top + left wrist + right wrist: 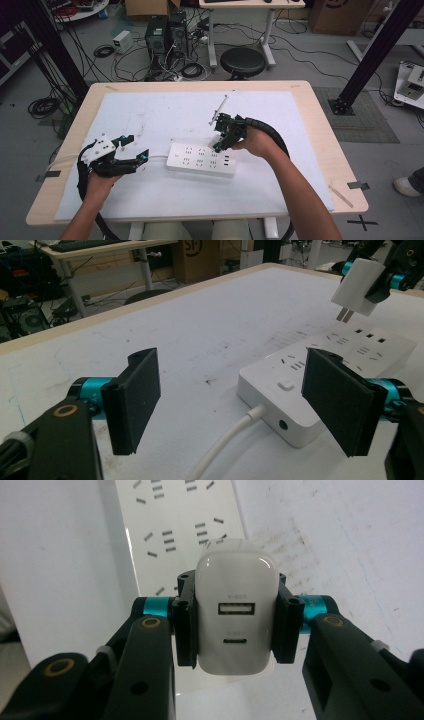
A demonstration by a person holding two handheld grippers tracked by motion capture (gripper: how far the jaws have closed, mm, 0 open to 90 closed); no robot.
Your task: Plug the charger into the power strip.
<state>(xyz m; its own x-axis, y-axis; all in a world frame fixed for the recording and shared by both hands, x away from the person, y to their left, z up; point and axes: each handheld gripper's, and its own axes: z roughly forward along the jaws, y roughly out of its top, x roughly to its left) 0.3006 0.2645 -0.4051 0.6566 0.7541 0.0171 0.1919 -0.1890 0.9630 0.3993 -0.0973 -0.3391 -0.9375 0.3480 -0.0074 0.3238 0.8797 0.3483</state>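
A wooden table [320,130] is being covered by a white mat [165,110], and a white power strip [201,160] is lying flat near the mat's middle, its cord [225,445] running off toward the left gripper. The left gripper [131,148] is being held low over the mat just left of the strip, its jaws standing wide apart with nothing between them; the strip's cord end is being framed between them in the left gripper view. The right gripper [235,625] is being held above the strip's sockets, its jaws clamped on the sides of a white charger [236,615]. The charger's prongs [344,315] are being pointed down, hanging just clear of the strip.
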